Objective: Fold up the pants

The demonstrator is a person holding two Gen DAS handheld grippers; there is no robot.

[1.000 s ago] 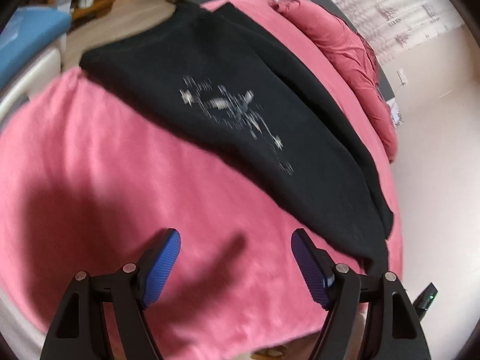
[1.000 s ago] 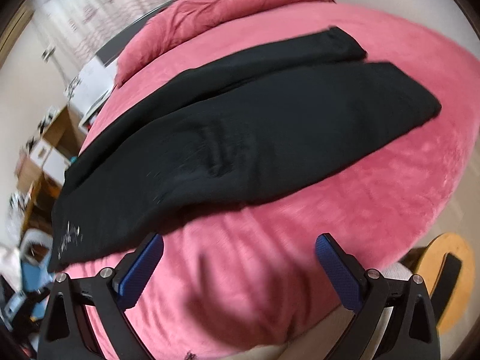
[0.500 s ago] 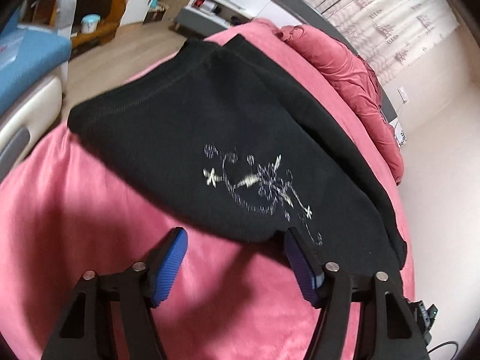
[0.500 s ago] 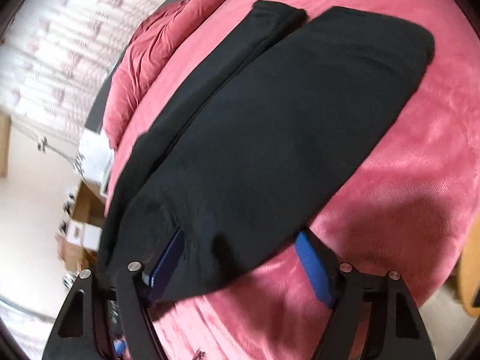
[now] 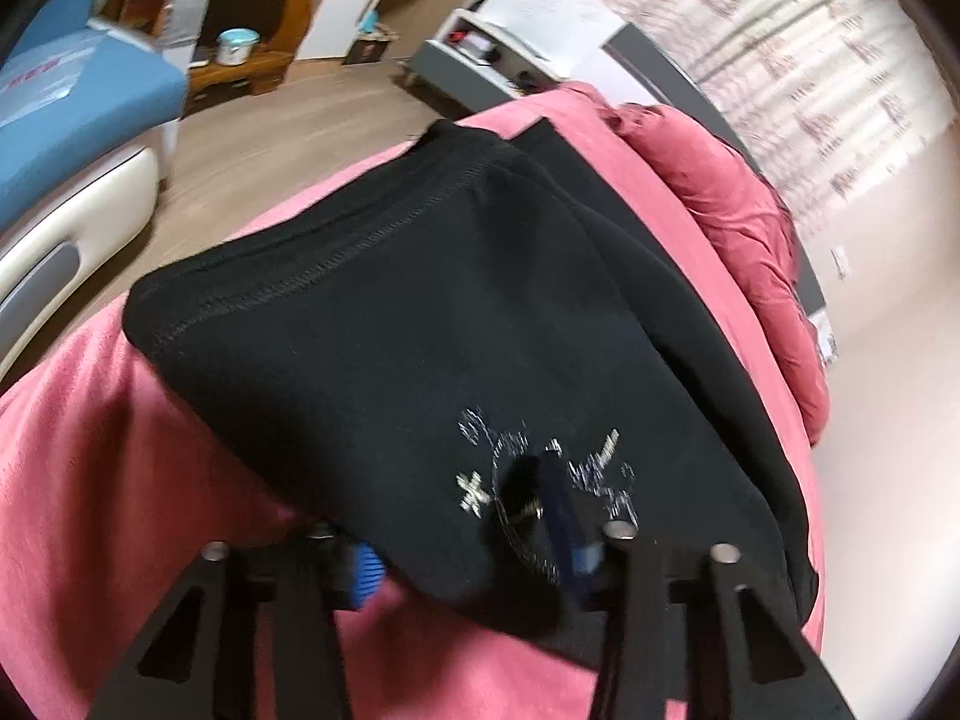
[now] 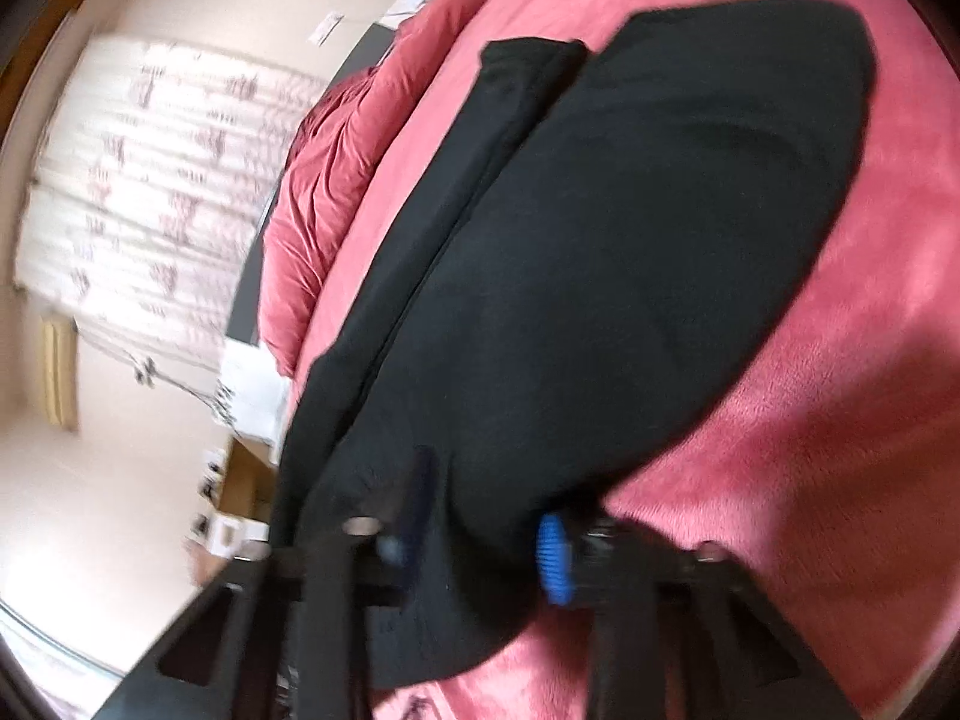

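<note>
Left wrist view: black knit pants (image 5: 420,324) with a silver embroidered motif (image 5: 540,474), spread flat on a pink plush bed cover (image 5: 108,480), stitched waistband toward the wooden floor (image 5: 270,120). Near edge of the fabric draped between the fingers of the left gripper (image 5: 474,546); one blue ribbed pad (image 5: 367,570) under the cloth edge, the other on top beside the embroidery, jaws drawn in on the pants. Farther off, a bunched crimson quilt (image 5: 738,222) along the bed's far side, a blue-and-white chair (image 5: 72,102) across the floor, a patterned curtain (image 5: 798,60) behind.

Right wrist view: same black pants (image 6: 630,276), both legs lying side by side and running away toward the far end of the pink cover (image 6: 840,408). Right gripper (image 6: 480,534) closed on the near fold, cloth bulging between the two blue pads and hanging over the black frame. Blurred picture, so exact pad contact hard to tell. Crimson quilt (image 6: 336,180) and curtain (image 6: 150,192) off to the side.
</note>
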